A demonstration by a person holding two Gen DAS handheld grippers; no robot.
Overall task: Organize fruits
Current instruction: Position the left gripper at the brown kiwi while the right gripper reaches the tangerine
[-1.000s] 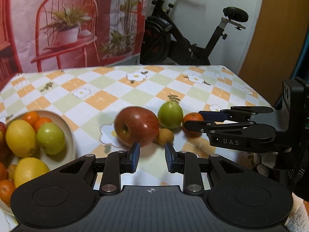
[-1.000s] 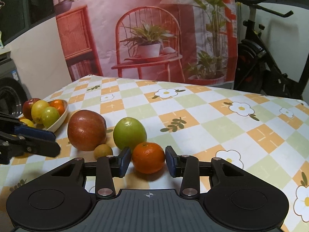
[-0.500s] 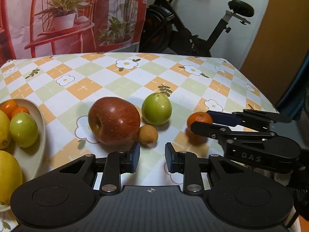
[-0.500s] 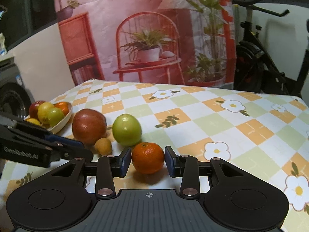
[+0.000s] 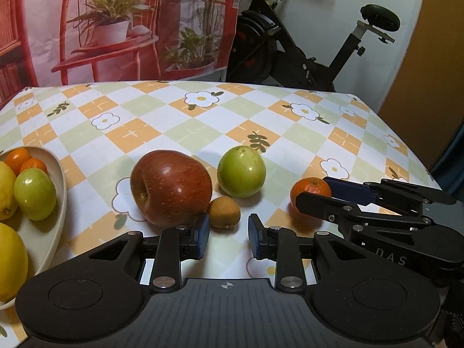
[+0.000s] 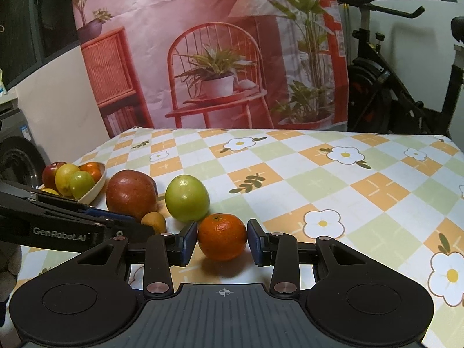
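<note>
On the checked tablecloth lie a big red apple (image 5: 171, 187), a green apple (image 5: 241, 171), a small brown fruit (image 5: 224, 212) and an orange mandarin (image 6: 222, 238). My right gripper (image 6: 222, 242) is open with a pad on each side of the mandarin, which rests on the cloth. The mandarin (image 5: 311, 189) and the right gripper (image 5: 322, 192) also show in the left wrist view. My left gripper (image 5: 226, 239) is open and empty, just short of the small brown fruit. It shows in the right wrist view (image 6: 127, 226).
A cream bowl (image 5: 56, 203) at the left holds lemons, a green apple and mandarins; it shows in the right wrist view (image 6: 97, 185). An exercise bike (image 5: 304, 55) stands behind the table. The table's right edge (image 5: 420, 150) is close.
My left gripper has moved right and forward toward the small brown fruit, so the bowl has slid to the left edge. My right gripper's pads have drawn closer around the mandarin.
</note>
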